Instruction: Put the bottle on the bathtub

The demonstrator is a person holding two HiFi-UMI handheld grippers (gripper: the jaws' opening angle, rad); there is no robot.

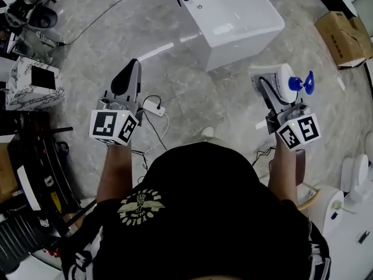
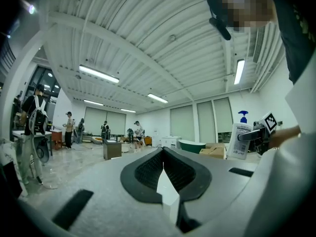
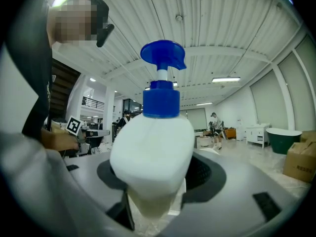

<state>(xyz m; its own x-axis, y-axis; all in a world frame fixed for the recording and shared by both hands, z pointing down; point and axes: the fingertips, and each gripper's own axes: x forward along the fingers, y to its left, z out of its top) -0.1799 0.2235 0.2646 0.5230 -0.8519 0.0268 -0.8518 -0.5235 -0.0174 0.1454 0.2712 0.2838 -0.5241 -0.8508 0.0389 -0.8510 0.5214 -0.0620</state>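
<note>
**Bottle [image 1: 285, 79] gripped, well apart from bathtub [image 1: 233, 16]**

The white bottle with a blue pump sits between the right gripper's [image 1: 267, 89] fingers [image 3: 210, 177], which are clamped on its lower body. It is held above the floor [image 1: 186, 86]. The left gripper's [image 1: 129, 69] fingers are closed together, with nothing between them.

The left gripper [image 2: 163, 168] is pointing into a hall, its jaws pressing together. At right, the right gripper [image 2: 253, 134] is holding a bottle [image 2: 239, 144] upright.
</note>
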